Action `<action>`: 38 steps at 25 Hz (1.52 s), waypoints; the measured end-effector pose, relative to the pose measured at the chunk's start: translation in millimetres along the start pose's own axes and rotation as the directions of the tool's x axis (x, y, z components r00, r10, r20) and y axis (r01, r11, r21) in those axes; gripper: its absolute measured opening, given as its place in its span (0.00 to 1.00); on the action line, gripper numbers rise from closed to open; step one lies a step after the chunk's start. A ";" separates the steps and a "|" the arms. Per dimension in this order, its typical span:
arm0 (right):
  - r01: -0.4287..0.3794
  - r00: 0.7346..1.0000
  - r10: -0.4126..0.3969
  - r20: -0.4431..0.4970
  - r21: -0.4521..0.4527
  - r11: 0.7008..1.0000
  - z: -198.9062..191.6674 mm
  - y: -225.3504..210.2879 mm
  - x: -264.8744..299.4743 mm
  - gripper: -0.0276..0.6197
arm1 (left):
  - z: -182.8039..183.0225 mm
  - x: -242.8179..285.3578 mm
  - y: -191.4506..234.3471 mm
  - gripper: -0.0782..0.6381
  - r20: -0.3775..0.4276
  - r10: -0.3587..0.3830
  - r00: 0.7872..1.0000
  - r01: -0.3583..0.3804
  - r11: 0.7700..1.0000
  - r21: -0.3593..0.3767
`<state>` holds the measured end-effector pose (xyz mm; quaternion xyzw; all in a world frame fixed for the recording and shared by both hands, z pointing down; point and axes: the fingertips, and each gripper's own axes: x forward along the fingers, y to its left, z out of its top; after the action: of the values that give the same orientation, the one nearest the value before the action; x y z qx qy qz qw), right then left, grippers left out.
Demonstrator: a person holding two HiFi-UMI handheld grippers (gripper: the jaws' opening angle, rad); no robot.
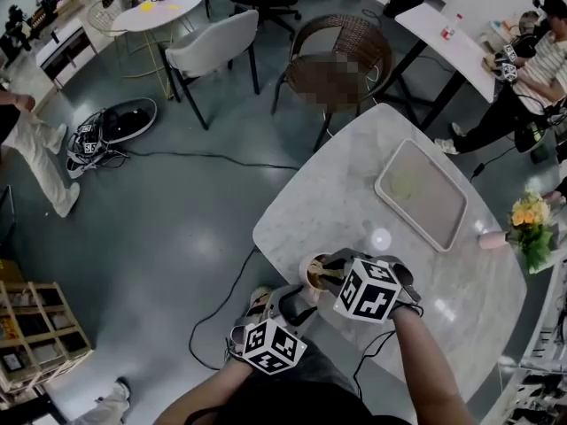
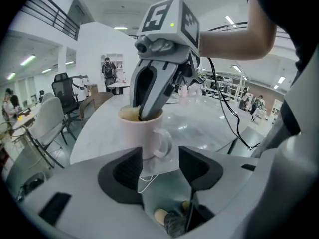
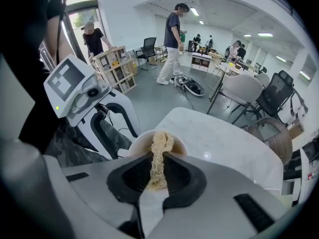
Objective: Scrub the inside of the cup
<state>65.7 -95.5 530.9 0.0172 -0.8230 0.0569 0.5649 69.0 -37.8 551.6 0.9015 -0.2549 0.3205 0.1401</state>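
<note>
A pale pink cup (image 1: pixel 312 269) stands near the front edge of the white marble table (image 1: pixel 354 193). My right gripper (image 1: pixel 331 279) reaches down into it and is shut on a beige fibrous scrubber (image 3: pixel 160 144), whose tip lies inside the cup's rim (image 3: pixel 141 141). In the left gripper view the right gripper's fingers (image 2: pixel 149 101) dip into the cup (image 2: pixel 141 133). My left gripper (image 2: pixel 158 169) sits just in front of the cup's handle (image 2: pixel 163 142). Its jaws stand apart and its pads do not touch the handle.
A shallow rectangular tray (image 1: pixel 421 193) lies on the far right of the table. Yellow flowers (image 1: pixel 532 220) and a small pink object (image 1: pixel 492 239) are at the right edge. A wicker chair (image 1: pixel 341 56) stands beyond the table. Cables trail over the floor (image 1: pixel 177 228).
</note>
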 end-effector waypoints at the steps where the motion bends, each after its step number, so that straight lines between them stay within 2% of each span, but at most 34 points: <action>1: 0.002 1.000 -0.002 0.000 0.001 1.000 0.2 -0.1 1.0 0.14 | 1.2 2.3 0.4 0.43 -0.002 0.020 1.000 -0.020 1.000 0.004; 3: 0.007 1.000 -0.007 0.002 0.002 1.000 0.8 -0.2 2.5 0.14 | 2.4 7.4 0.1 0.39 -0.019 0.053 0.998 -0.052 0.998 0.021; 7: 0.015 1.000 -0.015 0.000 -0.005 1.000 0.1 -0.9 3.2 0.14 | 4.6 10.5 -3.6 0.19 -0.039 0.119 0.992 -0.116 0.991 0.070; 11: 0.001 1.000 -0.002 0.013 0.024 1.000 1.3 -1.0 6.0 0.14 | -0.1 5.9 8.1 0.19 -0.043 0.151 0.988 -0.149 0.988 0.047; 17: -0.059 0.997 0.052 0.062 0.128 0.990 7.4 -5.4 5.6 0.14 | -0.5 2.5 28.4 0.19 -0.060 0.141 0.988 -0.135 0.986 0.096; 25: -0.138 0.973 0.068 0.219 0.324 0.936 8.4 -10.6 -8.9 0.14 | -0.3 4.5 42.4 0.19 -0.080 0.135 0.988 -0.124 0.985 0.124; 38: -0.090 0.953 -0.024 0.303 0.357 0.930 18.7 -10.7 -43.8 0.14 | 1.5 4.3 46.7 0.19 -0.098 0.126 0.987 -0.115 0.988 0.108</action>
<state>65.2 -109.8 484.2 0.1166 -0.8746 0.2157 0.4184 46.9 -78.7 557.4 0.8724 -0.2847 0.3875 0.0875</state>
